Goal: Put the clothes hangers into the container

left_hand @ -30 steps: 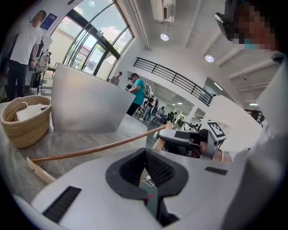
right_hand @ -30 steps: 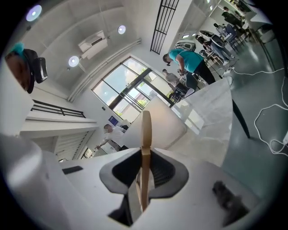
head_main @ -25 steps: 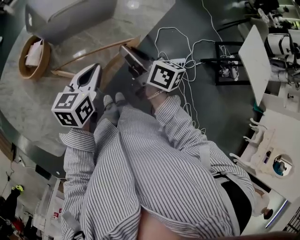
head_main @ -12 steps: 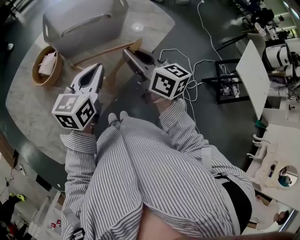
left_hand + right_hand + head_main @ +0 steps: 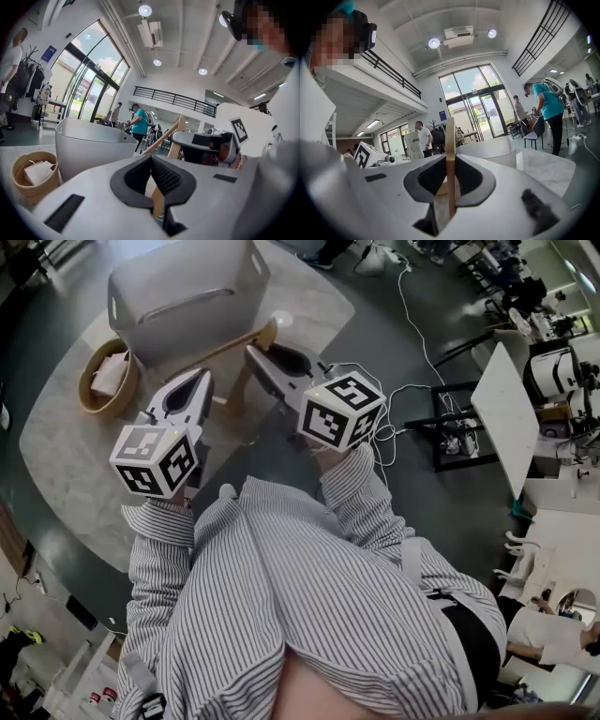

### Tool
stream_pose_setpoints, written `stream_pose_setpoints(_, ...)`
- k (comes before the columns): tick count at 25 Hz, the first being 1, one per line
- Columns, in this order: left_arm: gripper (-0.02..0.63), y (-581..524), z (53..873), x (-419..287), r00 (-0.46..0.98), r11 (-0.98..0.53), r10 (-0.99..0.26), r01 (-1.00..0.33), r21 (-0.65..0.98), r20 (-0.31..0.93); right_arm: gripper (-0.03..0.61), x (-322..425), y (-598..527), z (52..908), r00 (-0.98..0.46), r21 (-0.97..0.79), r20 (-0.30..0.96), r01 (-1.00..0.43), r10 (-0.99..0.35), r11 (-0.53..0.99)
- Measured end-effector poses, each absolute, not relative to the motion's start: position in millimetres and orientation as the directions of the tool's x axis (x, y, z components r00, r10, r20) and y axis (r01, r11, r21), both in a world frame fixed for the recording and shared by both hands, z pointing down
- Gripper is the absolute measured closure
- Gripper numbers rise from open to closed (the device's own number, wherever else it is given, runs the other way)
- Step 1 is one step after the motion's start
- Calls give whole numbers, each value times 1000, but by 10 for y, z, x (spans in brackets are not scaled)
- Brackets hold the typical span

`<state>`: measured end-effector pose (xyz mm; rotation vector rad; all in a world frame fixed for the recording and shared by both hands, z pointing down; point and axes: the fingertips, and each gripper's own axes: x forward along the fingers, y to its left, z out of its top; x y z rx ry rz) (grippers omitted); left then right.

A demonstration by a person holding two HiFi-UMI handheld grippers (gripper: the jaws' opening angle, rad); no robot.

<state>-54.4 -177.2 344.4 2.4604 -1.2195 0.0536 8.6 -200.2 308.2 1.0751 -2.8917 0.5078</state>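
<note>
A wooden clothes hanger point(image 5: 223, 339) hangs in the air between my two grippers, in front of the grey container point(image 5: 187, 292) on the floor. My left gripper point(image 5: 195, 382) is shut on one part of it; the wood point(image 5: 157, 206) shows low between its closed jaws. My right gripper point(image 5: 257, 354) is shut on another part, and the hanger's thin edge point(image 5: 450, 140) stands upright between its pads. The left gripper view shows the container point(image 5: 93, 150) open-topped and close ahead, with the right gripper point(image 5: 206, 145) beside it.
A small round wooden basket point(image 5: 108, 382) with paper inside stands left of the container on the pale round floor slab point(image 5: 66, 446). White cables point(image 5: 394, 418) trail on the dark floor at right, near a black frame point(image 5: 459, 413) and white tables point(image 5: 511, 381). People stand in the hall behind.
Both grippers have risen with the hanger held between them. The right gripper has rolled, so the hanger's edge now stands upright. The container sits nearer the middle of the head view.
</note>
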Motion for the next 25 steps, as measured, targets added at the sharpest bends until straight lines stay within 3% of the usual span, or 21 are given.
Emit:
stream_pose_setpoints(8, 603, -1862, 3360, -689, 588, -522, -786, -797, 303, 192, 518, -50, -2034, 2955, -781, -273, 104, -618, -616, 737)
stream_pose_setpoints(25, 603, -2160, 2782, -921, 611, -584, -781, -787, 200, 128, 520, -166, -2261, 2058, -788, -280, -73, -573, -612, 771)
